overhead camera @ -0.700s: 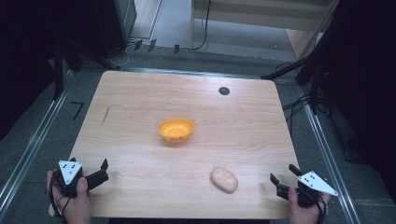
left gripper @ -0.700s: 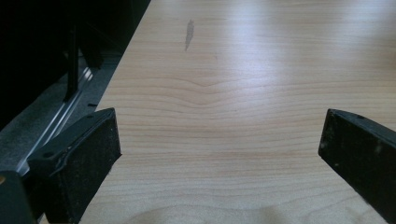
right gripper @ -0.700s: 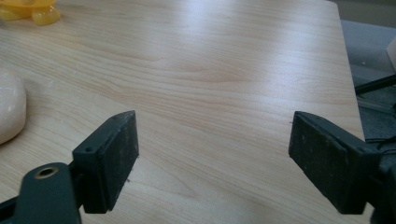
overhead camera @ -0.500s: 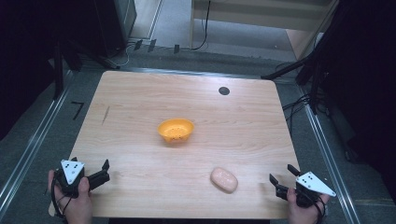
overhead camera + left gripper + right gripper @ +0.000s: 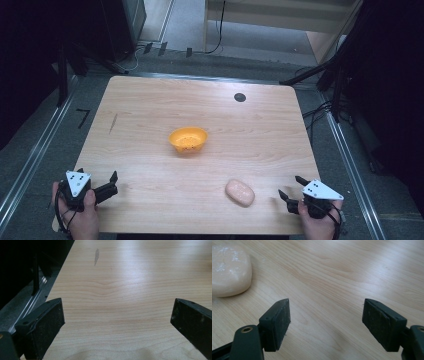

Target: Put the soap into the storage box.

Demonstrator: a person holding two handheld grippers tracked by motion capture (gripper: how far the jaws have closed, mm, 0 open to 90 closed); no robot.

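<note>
An orange bowl (image 5: 188, 139) stands at the middle of the wooden table (image 5: 150, 110). A pale pink, rounded lump (image 5: 239, 192) lies near the front edge, right of centre. My right gripper (image 5: 290, 186) is just right of the lump, low over the wood. Its jaws are open with nothing between them. In the right gripper view (image 5: 325, 307) the lump (image 5: 229, 270) sits to the upper left, apart from the fingers. My left gripper (image 5: 114, 182) rests at the front left corner, open wide over bare wood (image 5: 117, 307).
A small black round spot (image 5: 240, 97) marks the table's far right part. A short dark streak (image 5: 96, 255) lies on the wood near the left edge. Metal rails and dark floor surround the table; cables run at the right.
My right gripper has edged a little to the left, toward the pale lump. The left gripper, the bowl and the lump have stayed put.
</note>
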